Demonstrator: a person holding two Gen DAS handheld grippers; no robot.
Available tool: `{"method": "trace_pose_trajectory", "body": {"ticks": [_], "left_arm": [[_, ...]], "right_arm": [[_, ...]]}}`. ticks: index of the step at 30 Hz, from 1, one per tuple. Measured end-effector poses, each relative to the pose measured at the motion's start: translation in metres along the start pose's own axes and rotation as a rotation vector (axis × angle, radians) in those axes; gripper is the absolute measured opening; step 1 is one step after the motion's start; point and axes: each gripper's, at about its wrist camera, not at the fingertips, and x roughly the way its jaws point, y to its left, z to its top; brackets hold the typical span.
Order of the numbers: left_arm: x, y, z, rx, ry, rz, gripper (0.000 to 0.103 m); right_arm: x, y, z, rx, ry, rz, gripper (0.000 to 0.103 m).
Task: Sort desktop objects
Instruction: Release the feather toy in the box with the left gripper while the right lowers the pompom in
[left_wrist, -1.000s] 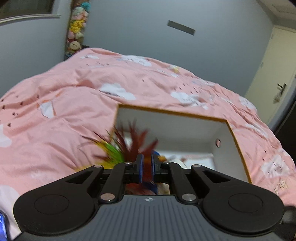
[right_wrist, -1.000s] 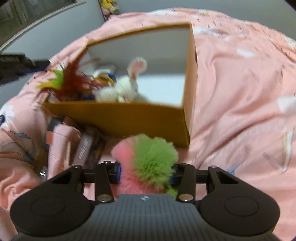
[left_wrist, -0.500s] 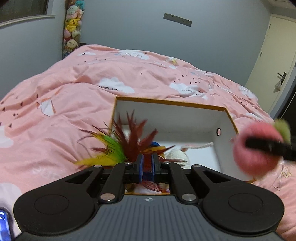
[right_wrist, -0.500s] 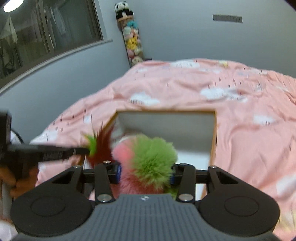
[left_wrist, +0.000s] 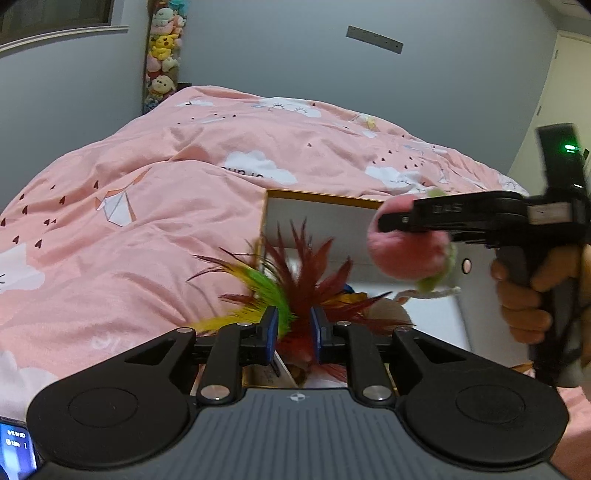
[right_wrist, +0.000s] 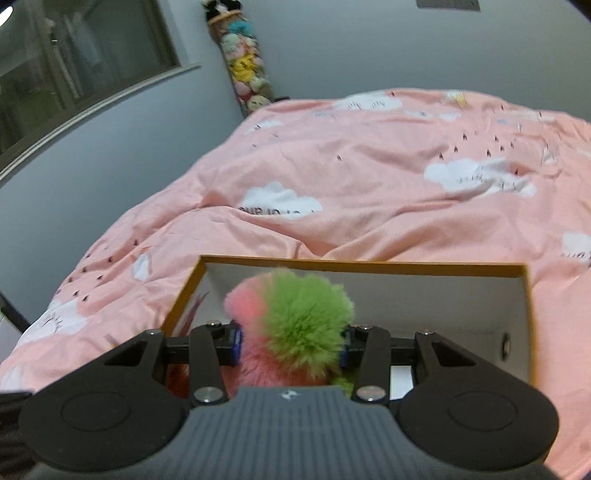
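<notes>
Left gripper (left_wrist: 293, 325) fingers opening – feather toy (left_wrist: 295, 280) loose between them, over box (left_wrist: 325, 201). Right gripper (right_wrist: 291, 349) newly above box, fingers clamping pink-green pompom (right_wrist: 295, 325) – drop likely next.

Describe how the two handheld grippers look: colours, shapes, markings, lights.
The left gripper has a ribbed grey body bearing a small round crosshair mark, two black rounded lobes, black linkages with silver screws, and blue-padded fingers. The right gripper is built alike; from the side it shows a black pistol handle and a green light.
</notes>
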Motion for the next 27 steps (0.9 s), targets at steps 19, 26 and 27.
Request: {"method": "trace_pose_trajectory", "body": {"ticks": [19,26,27], "left_arm": [[0.018,0.007,0.0,-0.022,0.042,0.0,0.023],[0.012,0.0,-0.001,-0.005,0.035,-0.004,0.027],[0.009,-0.003,-0.001,0.002,0.027,-0.006,0.028]], "right_arm": [[0.057,0.002,0.006,0.073,0.058,-0.026,0.047],[0.019,0.009,0.0,0.027,0.005,-0.018,0.055],[0.011,0.013,-0.003,0.004,-0.006,-0.014,0.056]]}}
